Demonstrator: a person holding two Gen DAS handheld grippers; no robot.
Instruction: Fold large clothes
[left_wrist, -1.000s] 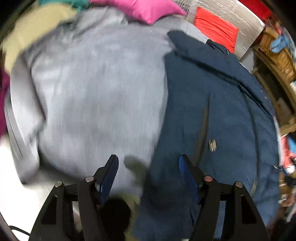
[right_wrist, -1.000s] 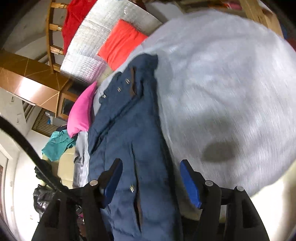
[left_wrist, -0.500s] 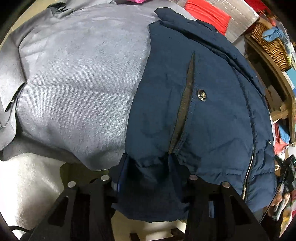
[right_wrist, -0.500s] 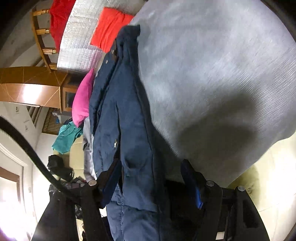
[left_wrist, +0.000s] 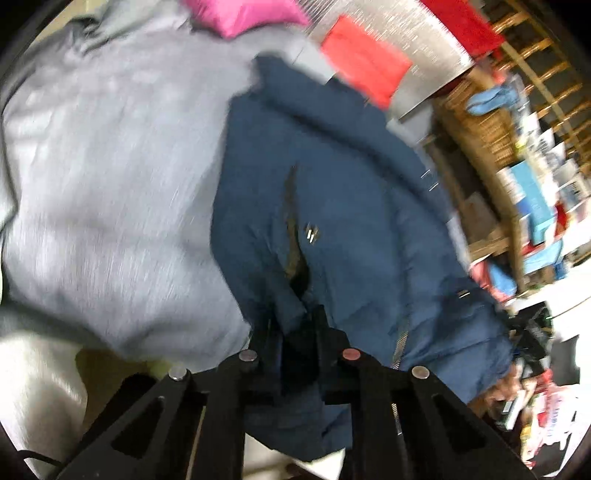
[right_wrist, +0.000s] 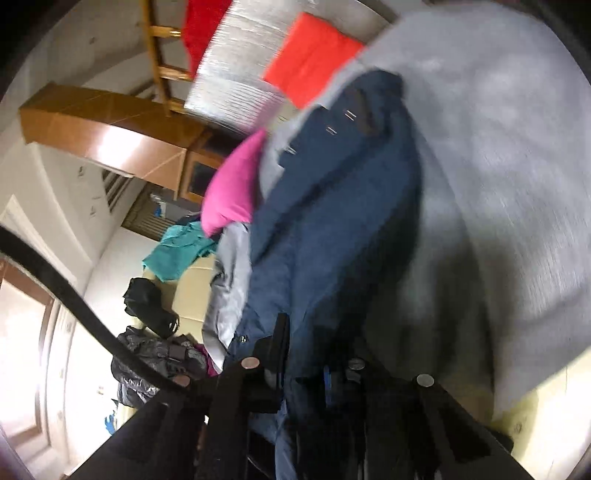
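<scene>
Pinching the hem, the left fingers (left_wrist: 291, 325) have just been closing and now sit nearly together, with a fold of the navy jacket (left_wrist: 351, 221) bunched between them. The right fingers (right_wrist: 306, 354) have likewise just been closing on the same jacket (right_wrist: 332, 229), gripping what looks like another part of its lower edge, though blur and shadow make the exact spot hard to tell.

Outward from both grips, the jacket lies spread over a grey blanket (left_wrist: 110, 177), collar at the far end, front placket and snaps facing up, a pocket slit gaping just beyond the left fingers. A pink cushion (left_wrist: 240, 14) and a red cushion (left_wrist: 362, 62) lie beyond the collar, and cluttered shelves (left_wrist: 524, 155) stand to the side.

The jacket looks padded and quilted: soft, bulky, fairly light, with a smooth shell that may slip. It will likely sag between two holds and spring back from a crease. Hem corners and seams, where the cloth is doubled, seem the surest places to take it; a thin pinch of shell alone could slide out.
</scene>
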